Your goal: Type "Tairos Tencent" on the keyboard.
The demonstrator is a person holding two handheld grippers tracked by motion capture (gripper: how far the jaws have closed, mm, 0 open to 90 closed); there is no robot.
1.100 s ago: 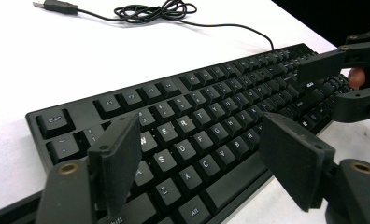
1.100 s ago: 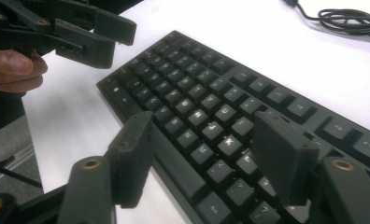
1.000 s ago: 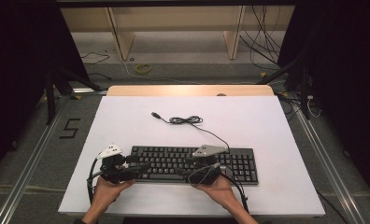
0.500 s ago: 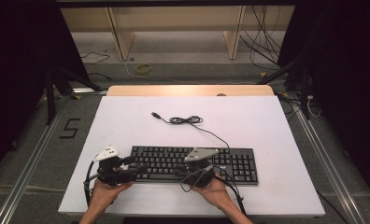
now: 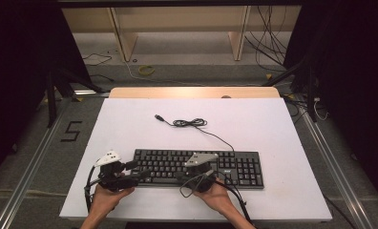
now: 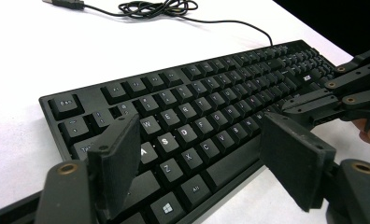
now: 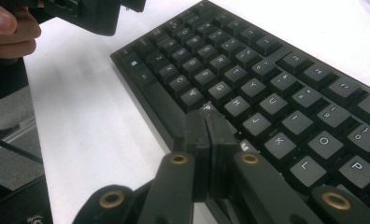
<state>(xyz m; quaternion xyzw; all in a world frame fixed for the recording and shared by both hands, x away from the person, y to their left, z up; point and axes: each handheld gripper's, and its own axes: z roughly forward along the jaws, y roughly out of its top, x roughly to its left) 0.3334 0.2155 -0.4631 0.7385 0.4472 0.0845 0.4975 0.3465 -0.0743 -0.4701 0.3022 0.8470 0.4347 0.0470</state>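
We see the black keyboard (image 5: 196, 167) lying near the front edge of the white table (image 5: 254, 124), our left gripper (image 6: 202, 163) spread wide over its left keys, and our right gripper (image 7: 205, 140), just squeezed together with nothing inside, over the letter keys.

A white tabletop (image 5: 273, 129) stood on a grey floor (image 5: 44, 157) marked with a black "5" (image 5: 71, 131). Beyond its far edge stood wooden shelving (image 5: 177, 28) with loose cables (image 5: 268, 43); darkness flanked both sides.
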